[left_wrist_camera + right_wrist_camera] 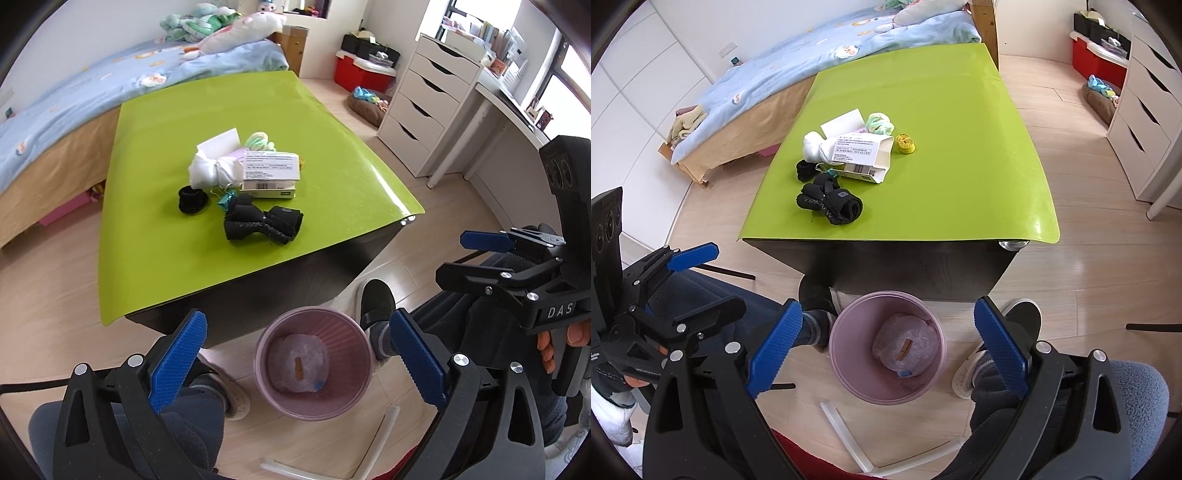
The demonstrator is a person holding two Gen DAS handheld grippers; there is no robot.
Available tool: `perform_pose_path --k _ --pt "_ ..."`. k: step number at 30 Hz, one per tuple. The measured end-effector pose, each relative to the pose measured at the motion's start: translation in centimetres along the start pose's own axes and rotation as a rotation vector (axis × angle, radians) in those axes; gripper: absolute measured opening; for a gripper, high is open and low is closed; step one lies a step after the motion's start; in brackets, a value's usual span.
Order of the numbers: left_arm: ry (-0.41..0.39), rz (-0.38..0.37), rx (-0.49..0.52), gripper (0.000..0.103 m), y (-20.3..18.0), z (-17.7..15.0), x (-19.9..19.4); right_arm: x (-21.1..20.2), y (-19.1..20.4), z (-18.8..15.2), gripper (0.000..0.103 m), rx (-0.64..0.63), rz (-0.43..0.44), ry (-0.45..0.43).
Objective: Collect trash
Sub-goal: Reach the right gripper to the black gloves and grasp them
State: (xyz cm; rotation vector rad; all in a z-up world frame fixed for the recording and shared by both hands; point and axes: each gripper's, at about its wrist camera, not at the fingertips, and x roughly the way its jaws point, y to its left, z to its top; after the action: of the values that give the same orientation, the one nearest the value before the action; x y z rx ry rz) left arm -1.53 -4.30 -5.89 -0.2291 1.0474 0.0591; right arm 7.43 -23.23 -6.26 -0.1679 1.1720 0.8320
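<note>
A pink waste bin (343, 402) (846, 373) stands on the floor in front of the table. It holds crumpled clear plastic (297, 363) (908, 347) with a small brown scrap on top. My left gripper (297, 321) hangs open above the bin, nothing between its blue pads (177, 362). My right gripper (888, 308) is open over the same bin, also empty. On the green table top (258, 103) (960, 147) lie a white printed box (271, 173) (864, 155), a white cloth bundle (214, 170), black fabric pieces (262, 223) (827, 205) and a small black roll (191, 199).
A pastel bundle (880, 123) and a yellow round item (906, 143) lie behind the box. A person's shoes (375, 302) (1023, 317) flank the bin. White strips (846, 435) lie on the wooden floor. A bed (74, 110) is left, white drawers (428, 103) right.
</note>
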Motion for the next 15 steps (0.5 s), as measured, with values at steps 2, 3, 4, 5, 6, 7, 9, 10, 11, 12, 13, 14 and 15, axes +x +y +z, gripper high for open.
perform_pose_path --k 2,3,4,5,6,7,9,10,11,12,13,14,15 --pt "-0.006 0.011 -0.007 0.095 0.3 0.0 -0.2 0.1 0.3 0.1 0.093 -0.006 0.007 0.000" --pt "-0.009 0.015 -0.011 0.095 0.5 0.0 -0.3 0.1 0.4 0.1 0.093 -0.010 0.008 0.000" --pt "-0.012 0.018 -0.015 0.095 0.6 0.0 -0.4 0.1 0.6 0.1 0.093 -0.015 0.010 0.000" --pt "-0.015 0.021 -0.020 0.095 0.8 0.0 -0.5 0.2 0.8 0.2 0.093 -0.021 0.013 0.001" --pt "-0.018 0.023 -0.024 0.095 1.0 0.1 -0.6 0.3 1.0 0.3 0.093 -0.026 0.015 0.001" --pt "-0.020 0.024 -0.026 0.095 1.1 0.0 -0.8 0.3 1.2 0.5 0.093 -0.034 0.017 0.001" --pt "-0.025 0.028 -0.032 0.095 1.4 0.0 -1.1 0.4 1.7 0.7 0.093 -0.049 0.019 0.000" --pt "-0.029 0.029 -0.034 0.095 1.5 0.0 -1.3 0.5 1.9 1.0 0.093 -0.059 0.020 -0.001" --pt "-0.034 0.032 -0.036 0.095 1.7 0.1 -1.5 0.6 2.2 1.2 0.093 -0.071 0.022 -0.001" --pt "-0.037 0.033 -0.038 0.095 1.8 0.1 -1.7 0.7 2.6 1.5 0.093 -0.083 0.023 -0.002" --pt "-0.043 0.037 -0.040 0.095 1.9 0.1 -2.0 0.8 2.9 1.9 0.093 -0.094 0.023 -0.002" --pt "-0.048 0.039 -0.042 0.095 2.1 0.2 -2.2 0.9 3.2 2.2 0.093 -0.108 0.023 -0.002" --pt "-0.054 0.042 -0.043 0.095 2.2 0.3 -2.4 1.1 3.6 2.6 0.093 -0.122 0.024 -0.001"
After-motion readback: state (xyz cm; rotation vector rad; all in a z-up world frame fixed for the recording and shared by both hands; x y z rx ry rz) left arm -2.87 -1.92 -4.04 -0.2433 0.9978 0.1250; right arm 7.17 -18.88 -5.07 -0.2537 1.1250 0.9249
